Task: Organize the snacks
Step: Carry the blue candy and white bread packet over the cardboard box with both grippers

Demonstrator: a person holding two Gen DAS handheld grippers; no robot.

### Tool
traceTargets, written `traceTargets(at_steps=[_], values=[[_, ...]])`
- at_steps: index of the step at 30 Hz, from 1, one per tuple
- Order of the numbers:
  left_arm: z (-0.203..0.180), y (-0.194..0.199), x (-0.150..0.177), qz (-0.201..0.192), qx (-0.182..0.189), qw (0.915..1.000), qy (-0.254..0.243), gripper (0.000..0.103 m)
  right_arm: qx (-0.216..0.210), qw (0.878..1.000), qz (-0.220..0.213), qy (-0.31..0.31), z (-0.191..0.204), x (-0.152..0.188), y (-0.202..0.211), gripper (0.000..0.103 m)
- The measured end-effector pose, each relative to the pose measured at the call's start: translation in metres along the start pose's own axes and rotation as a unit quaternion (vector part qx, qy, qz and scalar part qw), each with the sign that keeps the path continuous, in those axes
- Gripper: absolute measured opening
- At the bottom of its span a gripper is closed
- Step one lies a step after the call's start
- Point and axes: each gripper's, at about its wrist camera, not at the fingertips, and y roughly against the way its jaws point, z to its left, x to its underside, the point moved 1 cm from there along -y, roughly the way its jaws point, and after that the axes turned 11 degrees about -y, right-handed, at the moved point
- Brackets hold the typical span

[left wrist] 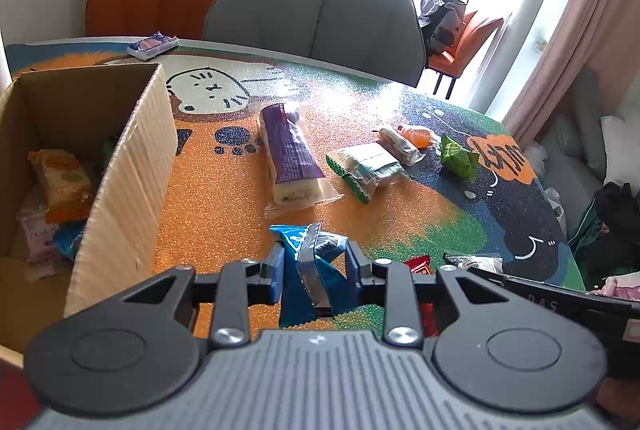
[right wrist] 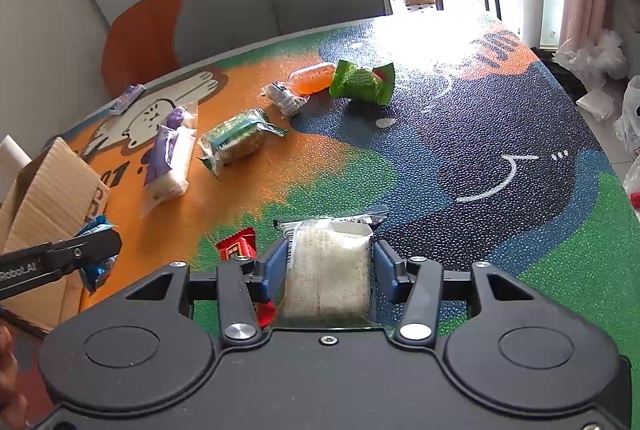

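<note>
Blue snack packet [left wrist: 310, 262] sits clamped between the left fingers [left wrist: 276, 262].

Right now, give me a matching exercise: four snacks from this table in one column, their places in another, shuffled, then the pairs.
Snacks:
1. blue packet
2. clear rice-cracker pack
3. orange-yellow packet
4. purple roll

Places:
A. inside the cardboard box
B. between the right claw fingers
C. lying on the table mat
D. between the left claw fingers

Pairs: 1-D, 2-B, 3-A, 4-C
</note>
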Motion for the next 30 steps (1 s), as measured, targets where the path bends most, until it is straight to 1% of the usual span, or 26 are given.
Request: traceTargets(at_steps=[2, 4, 7, 10, 15, 23, 30], values=[[0.001, 0.0, 0.0, 0.0, -0.001, 1.0, -0.001, 0.03, 0.005, 1.0, 0.003, 0.01, 0.002, 0.001, -0.004, 0.05], [0.002, -0.002, 0.0, 0.002, -0.001, 1.0, 0.001, 0.03, 0.014, 1.0, -0.001, 0.025, 0.005, 0.003, -0.005, 0.044], [0.003, -0.003, -0.002, 0.002, -0.001, 1.0, 0.002, 0.03, 0.008, 1.0, 0.001, 0.027, 0.007, 0.002, -0.003, 0.043], [0.004, -0.001, -0.005, 0.0, -0.004, 1.0, 0.002, 0.03, 0.006, 0.999, -0.008, 0.031, 0.011, -0.001, 0.004, 0.043], [0.006, 0.014, -0.013, -0.016, -0.007, 0.9998, -0.003, 0.03, -0.016, 0.999, -0.021, 0.034, 0.025, -0.009, 0.022, 0.043], [0.015, 0.05, -0.028, -0.052, -0.015, 0.9985, -0.003, 0.03, -0.054, 0.996, -0.05, 0.052, 0.058, -0.022, 0.048, 0.043], [0.029, 0.075, -0.033, -0.07, -0.026, 0.9972, 0.0, 0.03, -0.083, 0.993, -0.058, 0.067, 0.088, -0.022, 0.063, 0.043]])
